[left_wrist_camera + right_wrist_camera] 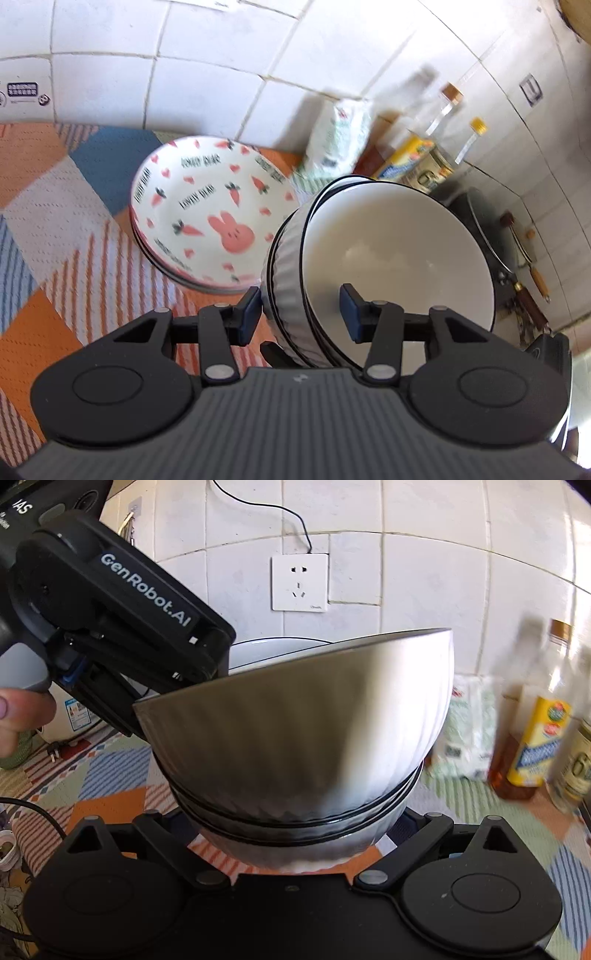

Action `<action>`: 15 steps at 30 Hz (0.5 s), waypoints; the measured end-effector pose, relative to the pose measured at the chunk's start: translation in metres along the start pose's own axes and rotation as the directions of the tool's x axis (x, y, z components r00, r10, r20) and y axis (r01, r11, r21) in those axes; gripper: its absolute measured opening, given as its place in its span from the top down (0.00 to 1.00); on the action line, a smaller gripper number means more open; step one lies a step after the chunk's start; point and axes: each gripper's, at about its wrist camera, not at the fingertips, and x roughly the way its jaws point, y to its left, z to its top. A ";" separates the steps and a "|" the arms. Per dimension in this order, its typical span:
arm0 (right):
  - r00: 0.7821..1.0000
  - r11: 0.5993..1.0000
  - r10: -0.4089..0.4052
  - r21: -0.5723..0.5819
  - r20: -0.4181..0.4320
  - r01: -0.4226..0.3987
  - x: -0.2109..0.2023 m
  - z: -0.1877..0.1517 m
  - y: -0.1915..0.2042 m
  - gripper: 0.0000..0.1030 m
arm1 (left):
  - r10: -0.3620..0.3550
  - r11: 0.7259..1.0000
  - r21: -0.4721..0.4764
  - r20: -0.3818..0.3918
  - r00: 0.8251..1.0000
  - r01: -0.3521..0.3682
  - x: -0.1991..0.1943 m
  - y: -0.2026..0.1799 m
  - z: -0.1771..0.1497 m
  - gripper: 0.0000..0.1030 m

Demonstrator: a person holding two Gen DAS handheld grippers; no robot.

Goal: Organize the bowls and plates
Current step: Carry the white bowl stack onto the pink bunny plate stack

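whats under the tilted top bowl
More ribbed white bowls nested beneath the top bowl; two black rims show. Their insides and the stack's base are covered, so the exact count is unclear.

The bowls [388, 258] look like glazed ceramic, glossy and smooth inside, ribbed on the outer wall with a thin black line at the rim. The printed plates [210, 214] share that shiny glaze. Under them the tabletop [55, 221] wears a woven cloth with a matt, nubbly texture. The left hand-held gripper [301, 314] is matt black plastic with small bright metal pivot pins and a ribbed grey body; the right hand-held gripper [295, 849] is the same dull plastic. The wall tiles [424, 572] gleam, the bottles [439, 110] are clear glass, and the socket plate [300, 582] is smooth white plastic
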 end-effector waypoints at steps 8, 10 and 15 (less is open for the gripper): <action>0.995 0.995 0.091 -0.032 -0.028 -0.091 0.053 0.013 -0.013 0.03 | 0.076 0.994 -0.076 0.013 0.997 -0.075 0.027 0.029 0.032 0.57; 0.992 0.991 0.118 -0.051 -0.043 -0.120 0.068 0.018 -0.016 0.03 | 0.093 0.992 -0.091 0.027 0.995 -0.090 0.032 0.036 0.037 0.57; 0.982 0.982 0.176 -0.061 -0.069 -0.181 0.099 0.028 -0.028 0.03 | 0.109 0.987 -0.124 0.029 0.994 -0.104 0.046 0.052 0.051 0.57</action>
